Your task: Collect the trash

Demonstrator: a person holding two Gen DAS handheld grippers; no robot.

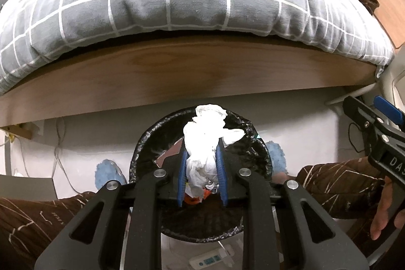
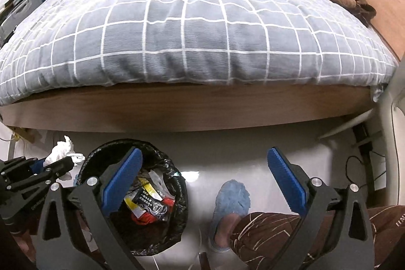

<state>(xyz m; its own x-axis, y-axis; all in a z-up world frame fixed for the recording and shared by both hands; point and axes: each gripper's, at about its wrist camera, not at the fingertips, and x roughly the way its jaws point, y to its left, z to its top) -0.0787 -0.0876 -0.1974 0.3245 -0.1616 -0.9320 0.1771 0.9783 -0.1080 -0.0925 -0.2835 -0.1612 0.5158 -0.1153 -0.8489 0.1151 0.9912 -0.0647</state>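
The left gripper (image 1: pixel 201 163) is clamping a crumpled white tissue (image 1: pixel 206 141) directly over the black-lined bin (image 1: pixel 152 141) — disposal step is underway. The right gripper (image 2: pixel 202 181) is hanging wide open, empty. Next move — releasing the tissue squarely inside the rim.

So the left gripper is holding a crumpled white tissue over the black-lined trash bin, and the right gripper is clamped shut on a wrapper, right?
Not quite. The right gripper is wide open and empty, as the right wrist view shows. The rest holds: the left gripper grips the crumpled white tissue over the black-lined trash bin.
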